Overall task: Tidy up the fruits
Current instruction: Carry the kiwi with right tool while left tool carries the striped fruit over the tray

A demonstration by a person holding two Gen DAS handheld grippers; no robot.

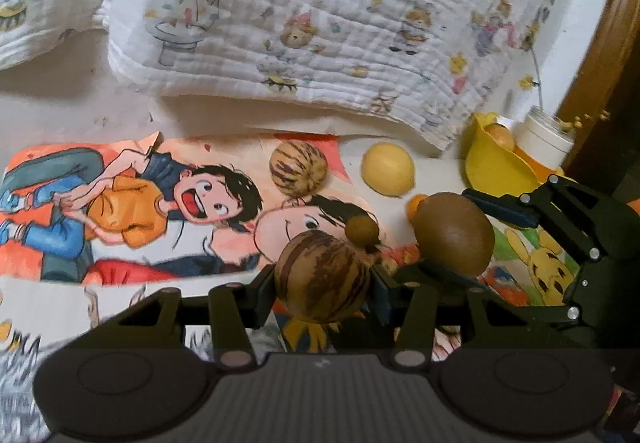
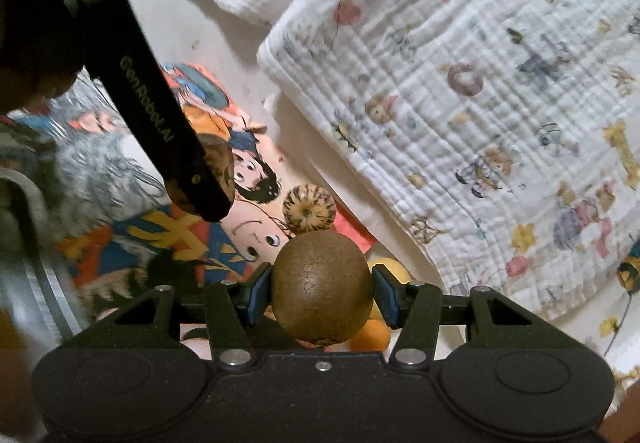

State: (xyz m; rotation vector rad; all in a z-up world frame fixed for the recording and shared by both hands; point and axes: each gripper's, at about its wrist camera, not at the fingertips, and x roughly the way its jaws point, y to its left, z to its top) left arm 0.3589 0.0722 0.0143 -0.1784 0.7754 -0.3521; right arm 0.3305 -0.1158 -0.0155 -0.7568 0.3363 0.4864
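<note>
The left tongs (image 1: 323, 279) are clamped across the middle of a striped melon (image 1: 322, 277), which looks firm, smooth and likely to slip. The right tongs (image 2: 322, 293) pinch a smaller fuzzy kiwi (image 2: 322, 289) at its widest part; both fruits hang above the picture-covered surface (image 1: 120, 211).

Ahead of the left claw (image 1: 325, 279), bare comic poster (image 1: 132, 211) lies open toward 10 o'clock. At 12 a striped melon (image 1: 298, 167) and at 1 a yellow lemon (image 1: 387, 169) block the path. The folded blanket (image 1: 304, 23) walls off everything beyond, and the right claw (image 1: 456, 243) crowds 3 o'clock.
</note>
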